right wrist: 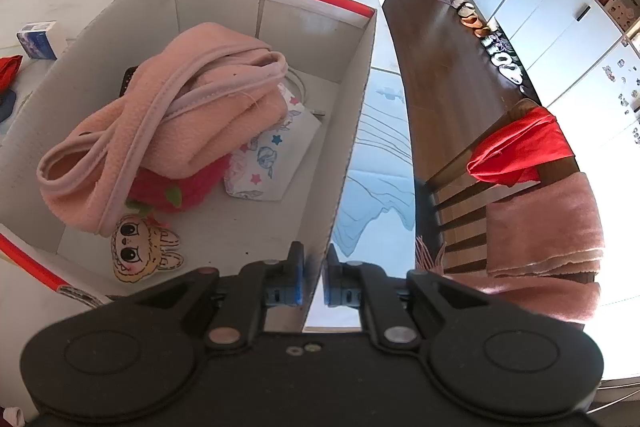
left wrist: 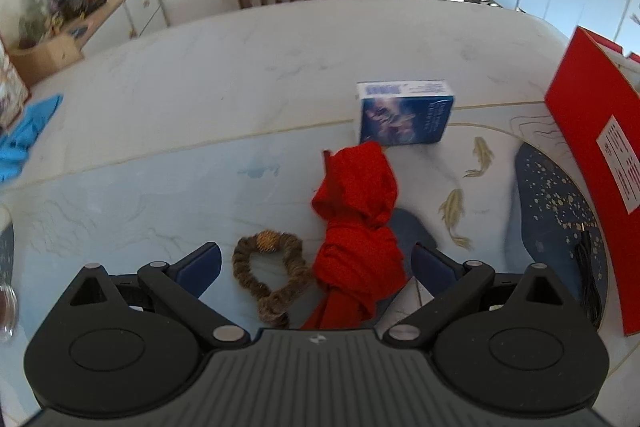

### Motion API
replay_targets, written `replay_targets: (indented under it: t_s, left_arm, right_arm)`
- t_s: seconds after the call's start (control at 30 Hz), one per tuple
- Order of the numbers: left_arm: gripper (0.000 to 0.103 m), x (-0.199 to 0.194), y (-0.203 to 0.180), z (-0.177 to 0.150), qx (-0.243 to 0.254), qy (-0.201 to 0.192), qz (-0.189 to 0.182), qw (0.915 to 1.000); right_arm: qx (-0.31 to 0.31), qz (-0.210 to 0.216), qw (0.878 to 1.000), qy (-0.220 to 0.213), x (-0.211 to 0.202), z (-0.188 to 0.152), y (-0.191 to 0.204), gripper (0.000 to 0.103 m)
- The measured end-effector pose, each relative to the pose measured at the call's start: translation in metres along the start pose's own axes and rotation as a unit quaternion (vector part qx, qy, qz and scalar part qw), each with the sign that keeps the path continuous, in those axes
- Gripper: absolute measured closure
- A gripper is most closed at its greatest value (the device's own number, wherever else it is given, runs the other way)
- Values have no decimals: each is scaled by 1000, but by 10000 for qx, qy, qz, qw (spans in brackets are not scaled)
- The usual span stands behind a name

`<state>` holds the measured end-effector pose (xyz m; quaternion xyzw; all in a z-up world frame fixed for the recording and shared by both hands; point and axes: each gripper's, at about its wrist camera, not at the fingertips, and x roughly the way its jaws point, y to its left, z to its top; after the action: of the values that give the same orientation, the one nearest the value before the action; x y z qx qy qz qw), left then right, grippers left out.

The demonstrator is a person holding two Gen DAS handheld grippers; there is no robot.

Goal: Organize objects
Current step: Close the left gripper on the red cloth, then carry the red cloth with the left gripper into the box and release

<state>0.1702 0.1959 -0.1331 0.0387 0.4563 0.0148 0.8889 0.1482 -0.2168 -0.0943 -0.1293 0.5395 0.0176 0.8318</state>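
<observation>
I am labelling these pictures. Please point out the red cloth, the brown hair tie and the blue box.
red cloth (left wrist: 358,223): left wrist view, on its bunched middle.
brown hair tie (left wrist: 269,277): left wrist view, on its twisted loop.
blue box (left wrist: 404,121): left wrist view, on its front face.

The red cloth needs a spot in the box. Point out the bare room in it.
Bare floor lies along the box's near wall, between the cartoon sticker and the right wall, and at the far right corner. The pink towel crowds the left.
</observation>
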Motion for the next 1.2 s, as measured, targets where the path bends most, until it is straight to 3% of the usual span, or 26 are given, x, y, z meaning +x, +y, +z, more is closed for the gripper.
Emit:
replay_targets:
  t_s: [0.07, 0.17, 0.3, 0.4, 0.53, 0.93, 1.2]
  left_arm:
    - [3, 0, -5, 2, 112, -54, -41, 9999]
    - [13, 3, -13, 3, 291, -44, -76, 9995]
    - [41, 15, -21, 2, 458, 207, 6, 9987]
    - [47, 20, -26, 0, 575, 303, 72, 9979]
    - [63, 17, -30, 2, 619, 329, 77, 9975]
    - [67, -19, -38, 17, 457, 326, 68, 9984]
    - [67, -64, -62, 29, 570, 179, -170, 9981]
  right_arm:
    - [1, -11, 10000, 5, 0, 0, 0, 95]
    - [2, -18, 10000, 13, 0, 0, 0, 95]
    - [-3, -21, 10000, 16, 0, 0, 1, 94]
    - [-5, -21, 10000, 14, 0, 0, 0, 94]
    - [-5, -18, 10000, 13, 0, 0, 1, 94]
    - [-54, 3, 10000, -20, 0, 1, 1, 95]
    - [-122, 53, 9999, -77, 1, -1, 0, 95]
